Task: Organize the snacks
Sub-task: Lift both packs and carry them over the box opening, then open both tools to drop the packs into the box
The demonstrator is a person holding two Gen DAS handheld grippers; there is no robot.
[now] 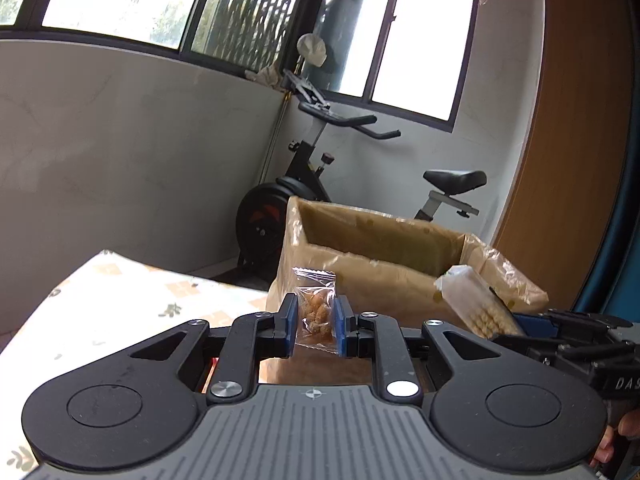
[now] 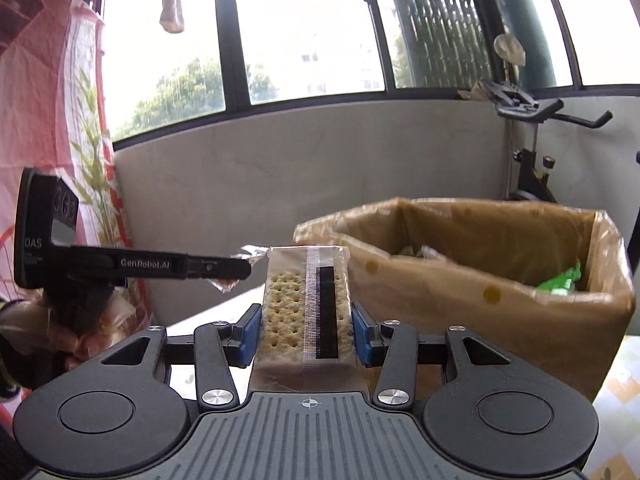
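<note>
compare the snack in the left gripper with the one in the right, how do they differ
The small clear packet in the left gripper holds a few brown lumpy pieces; the cracker pack in the right gripper shows pale, dotted crackers. The packet is narrow, so its jaws sit close; the cracker pack is wider and longer, with a black stripe. Both are clear-wrapped, clamped between blue pads, and raised before the lined cardboard box.
</note>
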